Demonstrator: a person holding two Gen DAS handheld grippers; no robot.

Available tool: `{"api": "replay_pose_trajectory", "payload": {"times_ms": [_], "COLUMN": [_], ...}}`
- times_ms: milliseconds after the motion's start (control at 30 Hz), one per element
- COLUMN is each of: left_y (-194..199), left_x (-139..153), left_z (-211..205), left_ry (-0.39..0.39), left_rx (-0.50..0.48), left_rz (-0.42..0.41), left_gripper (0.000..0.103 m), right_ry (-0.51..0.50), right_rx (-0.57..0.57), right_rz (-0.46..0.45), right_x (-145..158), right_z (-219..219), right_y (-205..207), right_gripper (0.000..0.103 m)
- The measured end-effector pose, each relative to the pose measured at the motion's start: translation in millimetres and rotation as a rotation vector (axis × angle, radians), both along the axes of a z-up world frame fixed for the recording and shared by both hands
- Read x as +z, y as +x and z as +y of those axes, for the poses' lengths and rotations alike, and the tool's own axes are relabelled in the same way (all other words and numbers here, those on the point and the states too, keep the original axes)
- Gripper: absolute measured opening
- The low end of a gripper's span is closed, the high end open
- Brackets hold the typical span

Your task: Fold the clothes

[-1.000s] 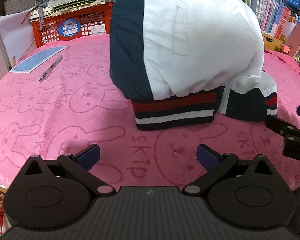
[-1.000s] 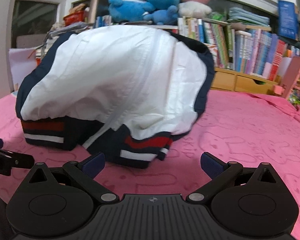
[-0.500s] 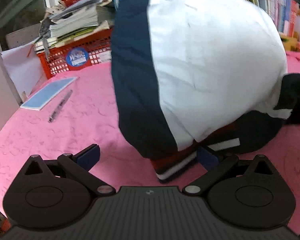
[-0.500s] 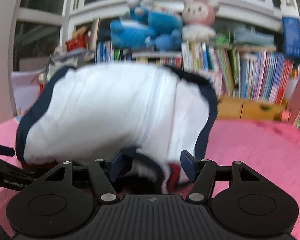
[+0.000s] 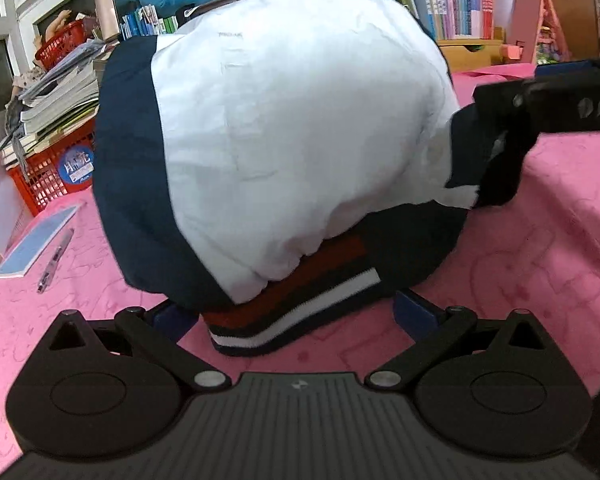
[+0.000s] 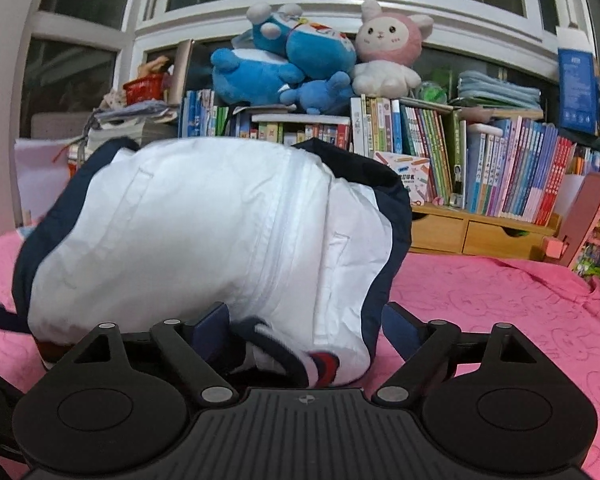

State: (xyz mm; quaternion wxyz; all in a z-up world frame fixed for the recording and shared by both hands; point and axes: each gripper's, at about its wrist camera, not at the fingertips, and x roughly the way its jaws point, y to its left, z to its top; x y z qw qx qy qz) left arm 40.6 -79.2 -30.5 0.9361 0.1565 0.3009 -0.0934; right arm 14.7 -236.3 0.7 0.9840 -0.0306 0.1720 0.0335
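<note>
— Where is the garment?

— I see a white and navy jacket [image 5: 292,136] heaped on the pink blanket [image 5: 540,264], striped hem toward me.

— And your grippers?

— My left gripper [image 5: 296,312] stands wide apart, the hem between its fingers, unclamped. My right gripper [image 6: 304,328] is opening; the jacket's cuff [image 6: 320,360] lies between its fingers.

White-and-navy jacket [image 5: 300,140] with striped ribbed hem; bunched in a mound on the pink blanket [image 5: 540,260].
</note>
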Motion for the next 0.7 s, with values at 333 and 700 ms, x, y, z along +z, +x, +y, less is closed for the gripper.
{"api": "replay_pose_trajectory", "payload": {"times_ms": [333, 700], "left_y": [40.6, -9.4], "left_x": [24.7, 19.7], "left_z": [40.1, 13.8], "left_ry": [-0.119, -0.058], "left_rx": [0.161, 0.043], "left_rz": [-0.02, -0.04], "left_gripper": [0.103, 0.103], "right_ry": [-0.164, -0.162], "right_rx": [0.2, -0.128], "right_rz": [0.049, 0.062], "right_x": [-27.7, -35.3], "right_z": [24.0, 12.3], "right_y": [-31.3, 15.6], "right_gripper": [0.098, 0.098]}}
